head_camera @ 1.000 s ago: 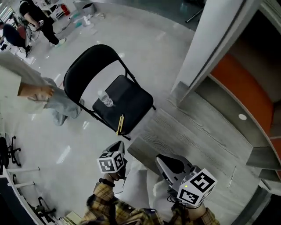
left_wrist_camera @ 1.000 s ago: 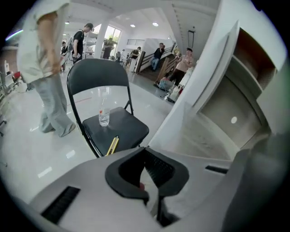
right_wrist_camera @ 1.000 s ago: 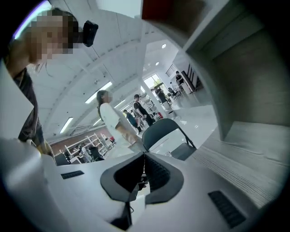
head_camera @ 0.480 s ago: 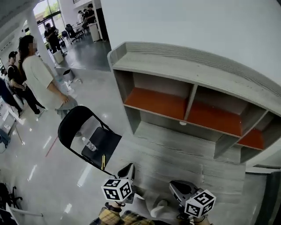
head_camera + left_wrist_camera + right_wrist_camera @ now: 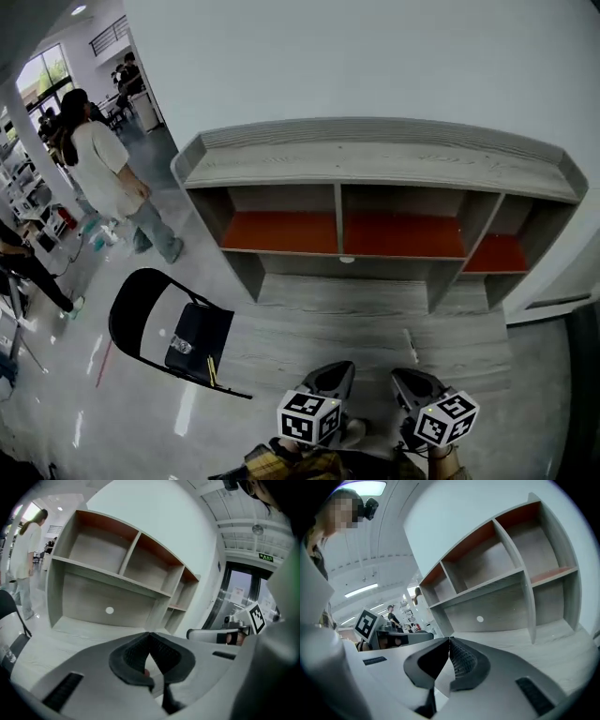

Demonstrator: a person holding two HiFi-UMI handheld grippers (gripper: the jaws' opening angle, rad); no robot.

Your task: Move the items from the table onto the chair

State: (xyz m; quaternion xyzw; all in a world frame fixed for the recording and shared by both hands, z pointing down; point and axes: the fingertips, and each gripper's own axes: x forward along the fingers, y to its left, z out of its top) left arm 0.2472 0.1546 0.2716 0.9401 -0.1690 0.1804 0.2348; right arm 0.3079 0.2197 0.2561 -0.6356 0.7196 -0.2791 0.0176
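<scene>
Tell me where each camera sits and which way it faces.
Head view: on the person's head, steeply down at shelf unit, chair, left gripper, right gripper.
Left gripper view: on that gripper, along its shut jaws toward the shelf unit; right gripper at right.
Right gripper view: on that gripper, along its shut jaws toward the shelf unit; left gripper at left.
Shared: all show the shelf unit.

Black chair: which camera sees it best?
The head view. It shows the whole chair, with a bottle on its seat. The left gripper view catches only a dark piece of the chair at its left edge. The right gripper view does not show it.
</scene>
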